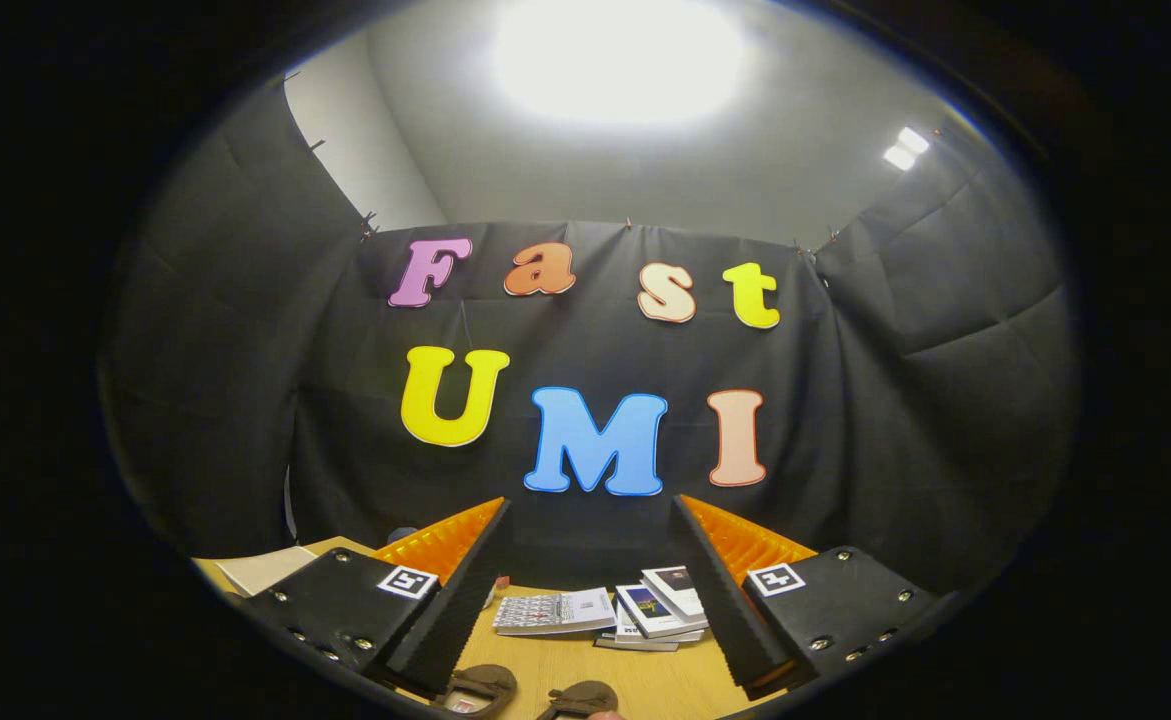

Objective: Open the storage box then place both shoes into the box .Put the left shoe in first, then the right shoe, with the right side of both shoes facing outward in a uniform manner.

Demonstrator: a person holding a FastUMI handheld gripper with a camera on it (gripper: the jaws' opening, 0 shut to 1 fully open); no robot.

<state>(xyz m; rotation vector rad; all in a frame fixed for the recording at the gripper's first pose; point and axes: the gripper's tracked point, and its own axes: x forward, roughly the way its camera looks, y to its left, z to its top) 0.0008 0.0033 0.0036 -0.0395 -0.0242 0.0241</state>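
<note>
Booth: black cloth wall (585, 480) is closing the scene on three sides, with a bright ceiling lamp (617, 55) glowing in the upper middle of the frame.
Surface: a light wooden table (635, 680) is lying across the bottom of the frame.
Lower left: a sheet of paper (263, 568) is resting at the table edge, beyond the left finger.
Gripper: the gripper (590, 585) is pointing level at the wall, its fingers (450, 610) spread wide apart and holding nothing.
Lower middle: a stack of booklets (610, 612) is lying on the table between the fingers and beyond them.
Shoes: two brown shoes (530, 692) are sitting side by side at the very bottom of the frame, under the fingers; only their tops are showing, so I cannot tell which is the left one.
Storage box: I cannot say where it is standing.
Step in hand: I am judging that the task is only beginning, the box opening coming first.
Doing it well: the gripper is needing to tilt down, so that the table comes into sight before any reaching.
Edges: the table edge at lower left is coming close to the left finger.
Open room: bare wood is lying free between the shoes and the booklets, giving space for lowering.
</note>
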